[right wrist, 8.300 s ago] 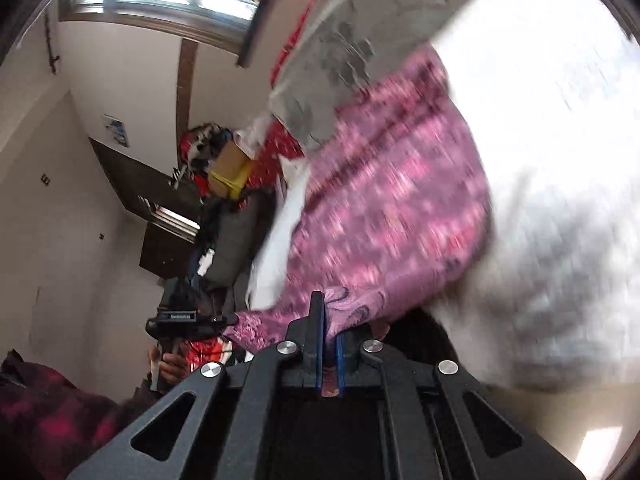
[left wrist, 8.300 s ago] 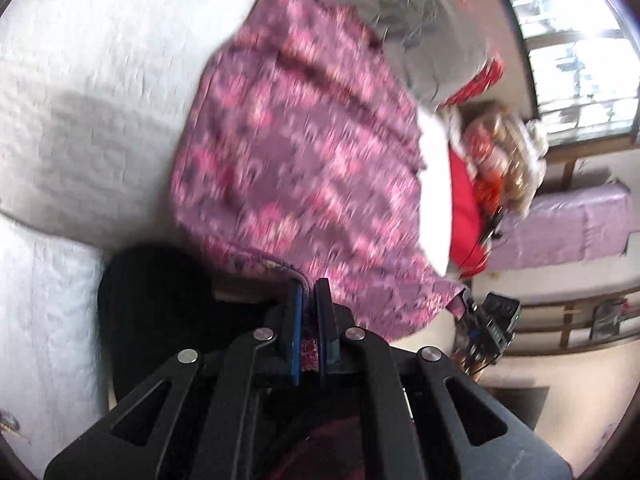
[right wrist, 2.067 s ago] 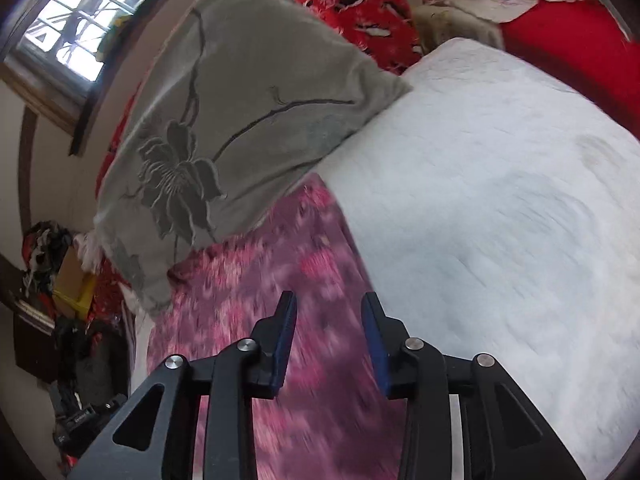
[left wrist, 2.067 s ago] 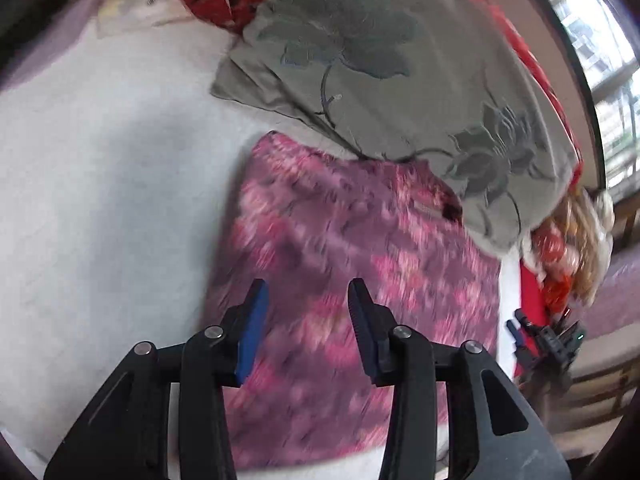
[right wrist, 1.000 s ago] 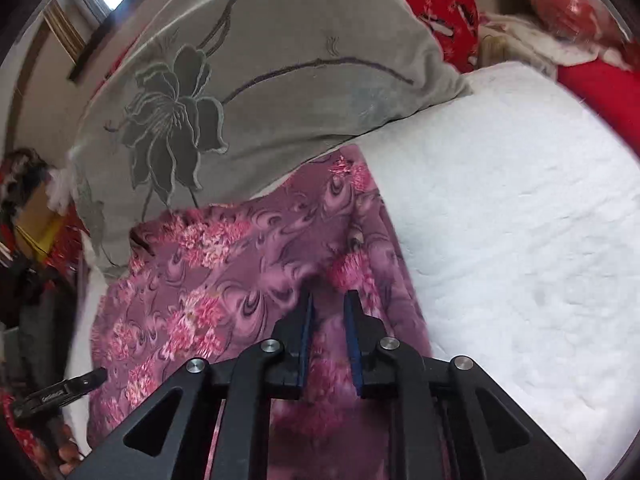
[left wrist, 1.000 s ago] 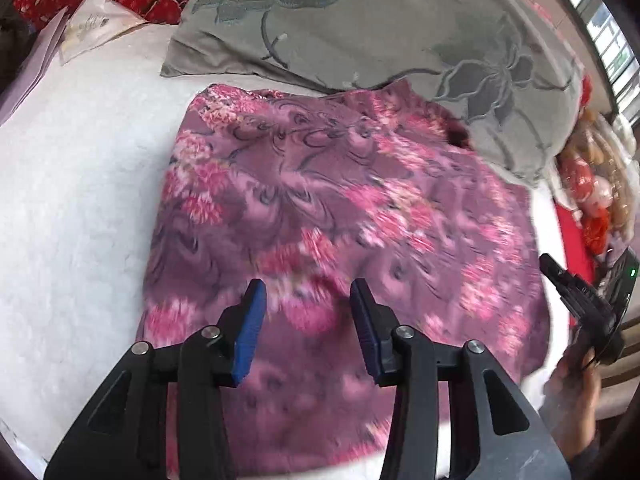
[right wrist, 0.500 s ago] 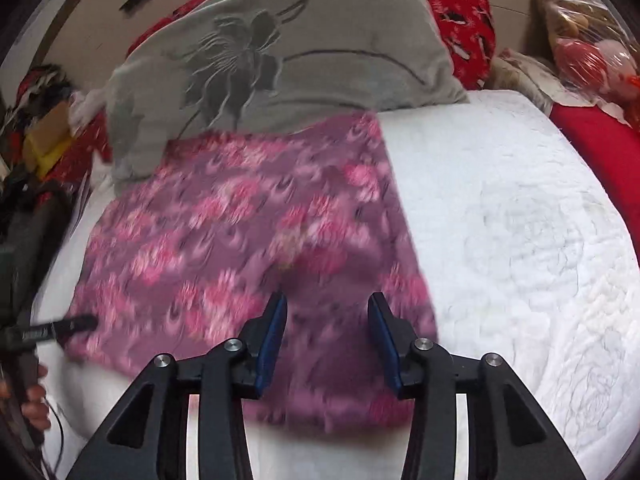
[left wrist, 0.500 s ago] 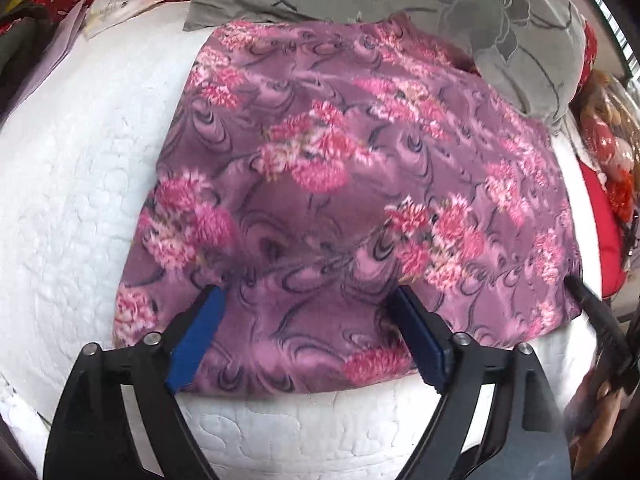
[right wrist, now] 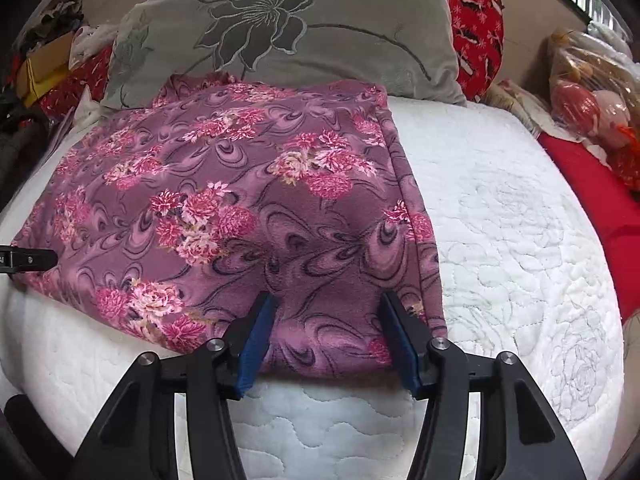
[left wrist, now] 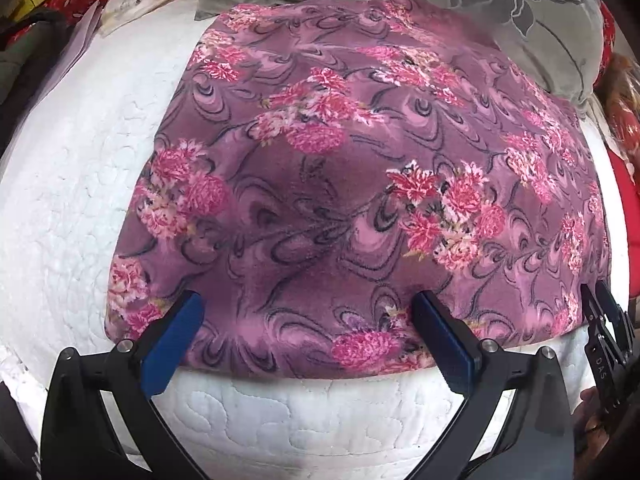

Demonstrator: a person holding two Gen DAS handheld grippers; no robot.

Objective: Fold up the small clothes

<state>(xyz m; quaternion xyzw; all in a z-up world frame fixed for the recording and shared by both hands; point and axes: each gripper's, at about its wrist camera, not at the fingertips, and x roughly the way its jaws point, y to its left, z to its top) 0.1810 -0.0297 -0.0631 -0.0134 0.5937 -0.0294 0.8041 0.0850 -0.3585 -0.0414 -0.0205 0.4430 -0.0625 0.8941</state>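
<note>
Floral purple garment (left wrist: 360, 184) lay flat on white quilt (right wrist: 520, 220). Left gripper (left wrist: 308, 320) and right gripper (right wrist: 326, 312) gaped wide, empty. Next: pinch near hem, likely fold.

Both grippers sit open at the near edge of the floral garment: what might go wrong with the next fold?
The left gripper is spread wide over the purple floral garment, so closing may bunch fabric. The right gripper could also catch the white quilted mattress cover. The garment's far edge touches the grey flower cushion, which may snag it.
</note>
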